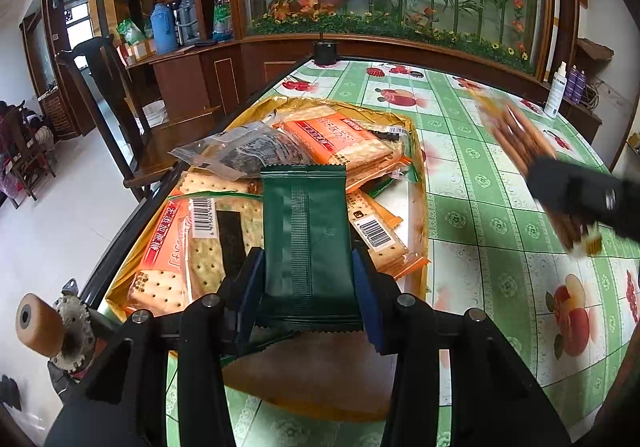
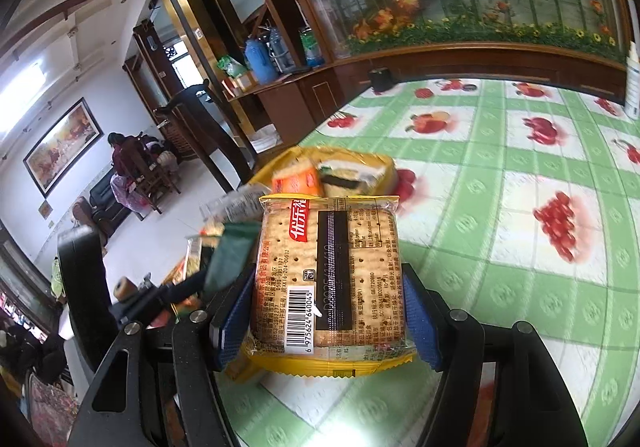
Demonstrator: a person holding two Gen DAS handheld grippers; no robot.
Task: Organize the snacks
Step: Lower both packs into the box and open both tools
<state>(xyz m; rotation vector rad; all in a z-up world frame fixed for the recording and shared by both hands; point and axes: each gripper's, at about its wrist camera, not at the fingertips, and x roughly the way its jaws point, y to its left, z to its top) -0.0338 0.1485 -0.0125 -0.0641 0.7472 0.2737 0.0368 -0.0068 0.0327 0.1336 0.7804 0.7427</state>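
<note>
A: What does the left gripper (image 1: 308, 279) pinch?
B: A dark green snack packet (image 1: 306, 239), above the gold tray (image 1: 418, 151); its near end is hidden.
A: The right gripper (image 2: 326, 311)?
B: Clamps a yellow-edged cracker pack (image 2: 326, 275); the tray ahead is blurred.

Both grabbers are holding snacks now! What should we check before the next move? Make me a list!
1. Left gripper grips the dark green packet on both sides: ok.
2. Right gripper grips the yellow-edged cracker pack on both sides: ok.
3. Gold tray lies flat on the table: ok.
4. Room left in the tray: not ok at the far end, where the orange cracker packs and the clear wrapper are heaped; the near end looks bare.
5. Green checked tablecloth beside the tray is clear for setting things down: ok.
6. Whether the two grippers are far enough apart: cannot tell, as the right one is blurred in the left view.
</note>
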